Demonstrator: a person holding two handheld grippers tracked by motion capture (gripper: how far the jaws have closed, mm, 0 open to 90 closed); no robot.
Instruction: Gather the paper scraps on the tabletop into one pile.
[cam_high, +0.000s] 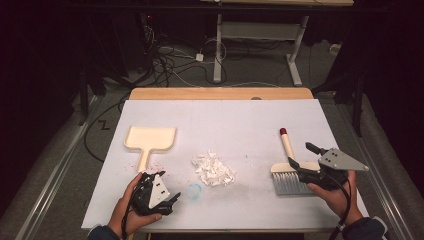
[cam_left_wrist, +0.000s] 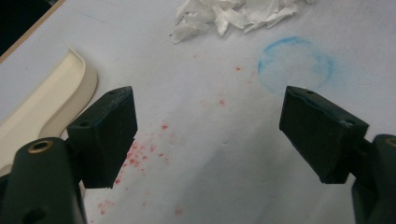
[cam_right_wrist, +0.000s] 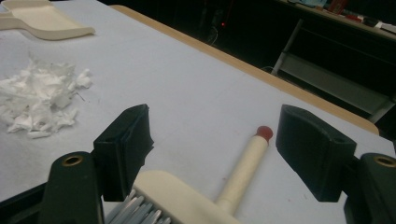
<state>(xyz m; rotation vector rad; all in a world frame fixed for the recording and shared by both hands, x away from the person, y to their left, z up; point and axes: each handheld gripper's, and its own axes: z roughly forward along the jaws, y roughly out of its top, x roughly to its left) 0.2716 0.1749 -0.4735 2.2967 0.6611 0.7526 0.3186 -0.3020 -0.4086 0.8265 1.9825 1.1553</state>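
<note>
The right hand-held gripper (cam_high: 306, 161) hovered over the brush (cam_high: 289, 172) with its jaws spread wide, the brush head just below them and the red-tipped handle running out ahead between them. The left hand-held gripper (cam_high: 159, 196), equally spread and empty, sat just behind the dustpan (cam_high: 149, 140). The shredded paper pile (cam_high: 213, 168) lay between both. Judging by this, grasping had not begun; next each needs to close on a handle.

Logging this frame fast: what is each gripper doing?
Left gripper: open, holding nothing.
Right gripper: open, jaws either side of the cream hand brush, not gripping.
</note>
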